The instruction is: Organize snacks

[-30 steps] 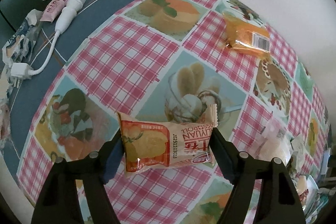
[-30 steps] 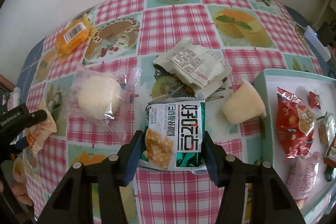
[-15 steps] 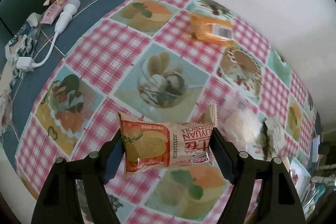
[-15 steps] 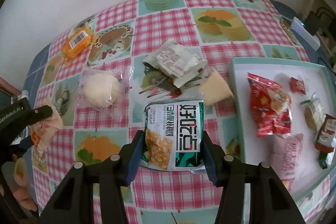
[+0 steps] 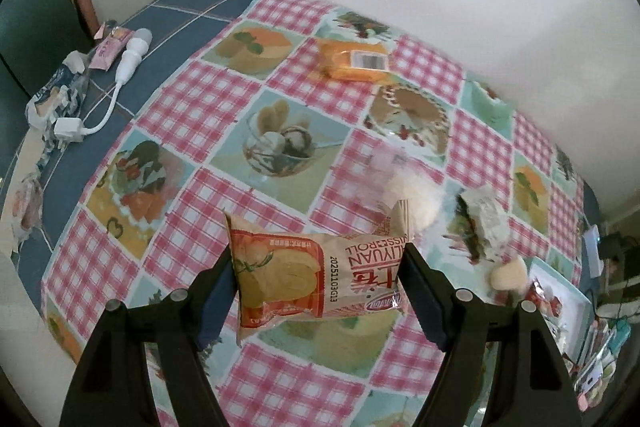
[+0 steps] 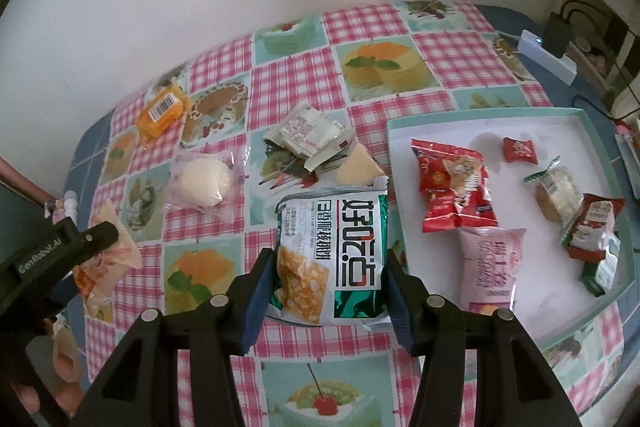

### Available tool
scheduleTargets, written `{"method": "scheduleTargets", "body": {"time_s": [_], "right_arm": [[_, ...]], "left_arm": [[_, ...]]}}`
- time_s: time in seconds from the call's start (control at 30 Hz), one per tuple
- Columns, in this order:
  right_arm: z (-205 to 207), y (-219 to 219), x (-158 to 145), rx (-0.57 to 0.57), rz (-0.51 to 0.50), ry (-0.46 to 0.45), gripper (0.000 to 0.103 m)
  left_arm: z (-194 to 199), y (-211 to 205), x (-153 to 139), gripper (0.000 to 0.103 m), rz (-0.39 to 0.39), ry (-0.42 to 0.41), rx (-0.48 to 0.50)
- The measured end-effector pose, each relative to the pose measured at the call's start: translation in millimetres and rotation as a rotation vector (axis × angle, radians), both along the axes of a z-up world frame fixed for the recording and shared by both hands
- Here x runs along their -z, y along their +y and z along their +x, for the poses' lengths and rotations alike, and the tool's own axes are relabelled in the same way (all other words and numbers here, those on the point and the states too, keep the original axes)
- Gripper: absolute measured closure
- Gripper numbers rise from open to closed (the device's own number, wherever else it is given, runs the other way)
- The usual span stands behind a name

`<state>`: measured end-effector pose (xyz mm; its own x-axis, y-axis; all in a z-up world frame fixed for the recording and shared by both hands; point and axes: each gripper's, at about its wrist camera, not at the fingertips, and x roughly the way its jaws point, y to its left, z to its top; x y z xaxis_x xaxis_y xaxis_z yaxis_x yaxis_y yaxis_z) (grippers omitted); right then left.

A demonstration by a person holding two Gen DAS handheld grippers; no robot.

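My left gripper is shut on an orange swiss-roll packet, held crosswise above the checked tablecloth. In the right wrist view the same left gripper shows at the left edge with that packet. My right gripper is shut on a green and white biscuit packet, lifted off the table just left of the white tray. On the tray lie several snacks, among them a red packet and a pink packet.
Loose on the cloth lie an orange packet, a round bun in clear wrap, a white wrapper and a pale wedge. A white cable with plug lies at the table's left end. A wall runs behind the table.
Both grippers have risen and moved right over the table with their packets still held. The tray has come further into the right wrist view.
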<state>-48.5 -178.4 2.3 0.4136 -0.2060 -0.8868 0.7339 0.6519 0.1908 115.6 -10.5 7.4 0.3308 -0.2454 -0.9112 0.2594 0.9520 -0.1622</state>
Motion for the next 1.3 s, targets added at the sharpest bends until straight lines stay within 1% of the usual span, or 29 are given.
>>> {"method": "scheduleTargets", "body": {"time_s": [0.27,0.43,0.57,0.8,0.9,1.0,1.1,1.3], "right_arm": [[-15.1,-9.9,-8.5,0.016,-0.002,-0.017,0.048],[-25.7,-26.7,-7.9,0.050,0.016,-0.013,0.048],[-39.7,-45.3,-8.4,0.091,0.021,-0.015,0.048],[-79.1,-86.8,-9.4,0.205,0.027,-0.013,0.048],[-102.2,-107.5,-7.9,0.263,0.049,-0.026,0.048],[-122.2,-123.5,-4.1,0.311,0.076,-0.037,0.048],[-142.4,-138.9,-0.8,0.363,0.097,-0.047,0.048],[-169.0,-159.4,3.2,0.424,0.114,-0.059,0.048]], "left_arm": [[-22.1,-18.9,-5.6,0.024,0.004,-0.014,0.046],[-34.0,-33.7,-9.9,0.024,0.020,-0.034,0.081],[-44.8,-47.9,-12.3,0.024,0.011,-0.034,0.108],[-76.7,-80.3,-18.3,0.025,0.000,-0.049,0.188],[-91.7,-96.2,-19.2,0.025,0.004,-0.055,0.236],[-107.3,-110.8,-20.3,0.025,-0.017,-0.045,0.287],[-124.6,-126.0,-20.4,0.025,-0.016,-0.049,0.334],[-154.0,-155.0,-17.3,0.025,-0.021,-0.033,0.414]]}}
